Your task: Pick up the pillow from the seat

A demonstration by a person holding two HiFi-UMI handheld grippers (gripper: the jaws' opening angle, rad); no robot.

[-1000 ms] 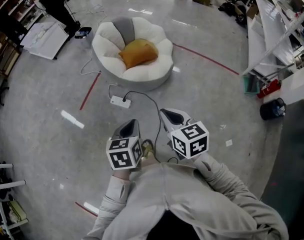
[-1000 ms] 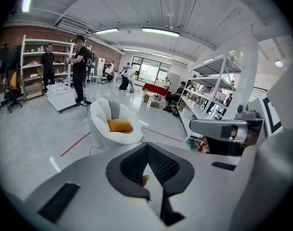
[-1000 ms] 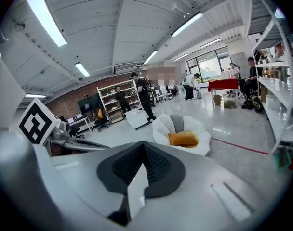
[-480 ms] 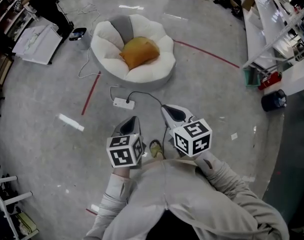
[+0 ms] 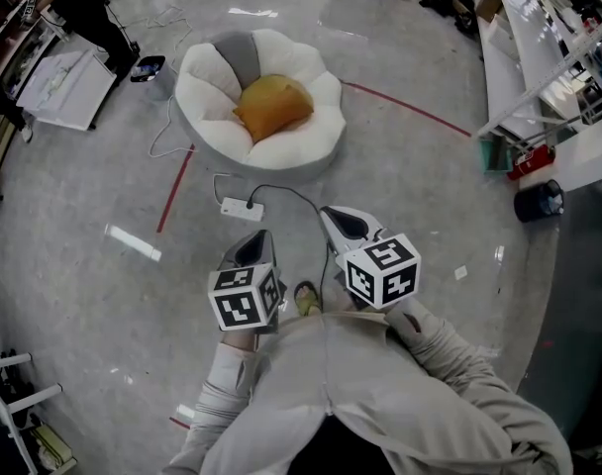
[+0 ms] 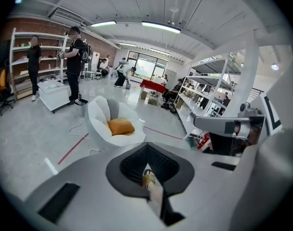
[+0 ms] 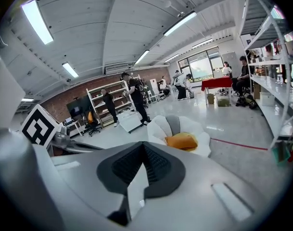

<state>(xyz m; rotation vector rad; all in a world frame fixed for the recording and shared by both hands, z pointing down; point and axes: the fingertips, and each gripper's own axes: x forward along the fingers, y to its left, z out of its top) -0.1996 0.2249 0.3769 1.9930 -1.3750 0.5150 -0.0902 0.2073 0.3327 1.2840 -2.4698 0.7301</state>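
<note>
I can read no writing from here, no label, brand or number. The white cube with black square markers (image 5: 244, 300) on my left gripper (image 5: 254, 247) and its twin cube (image 5: 382, 271) on my right gripper (image 5: 343, 222) carry only coded patterns — no letters or digits

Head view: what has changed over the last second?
The person has stepped slightly closer to the seat: the power strip and floor tape slid down the frame. Nothing was grasped or released. The pillow still lies on the seat; the left gripper and right gripper stay ahead of the body, jaws shut.
</note>
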